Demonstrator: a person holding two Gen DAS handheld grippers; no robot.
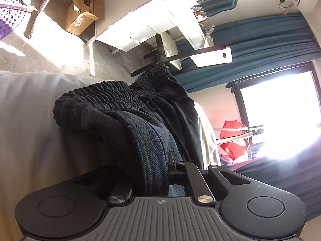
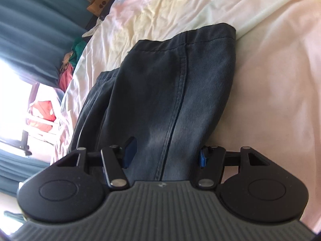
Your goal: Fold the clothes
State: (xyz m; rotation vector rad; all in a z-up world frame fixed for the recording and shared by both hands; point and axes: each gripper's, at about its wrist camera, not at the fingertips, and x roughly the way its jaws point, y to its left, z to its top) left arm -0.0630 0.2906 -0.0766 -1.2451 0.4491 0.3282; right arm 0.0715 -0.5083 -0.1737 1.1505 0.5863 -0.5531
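Fabric of the black trousers (image 1: 128,116) is clamped in the left gripper (image 1: 170,164), tilted downward above the pale bed sheet (image 2: 270,80). The right gripper (image 2: 166,154), angled down at that sheet, is spread wide astride a trouser leg (image 2: 170,80) lying flat upon it, pads not pressing.

I see the pants (image 1: 128,116) bunched on the bed (image 1: 30,120) ahead of my left gripper (image 1: 170,166), cloth between its fingers. A pant leg (image 2: 170,92) lies on the sheet (image 2: 270,100), running between my right gripper's (image 2: 165,154) fingers.
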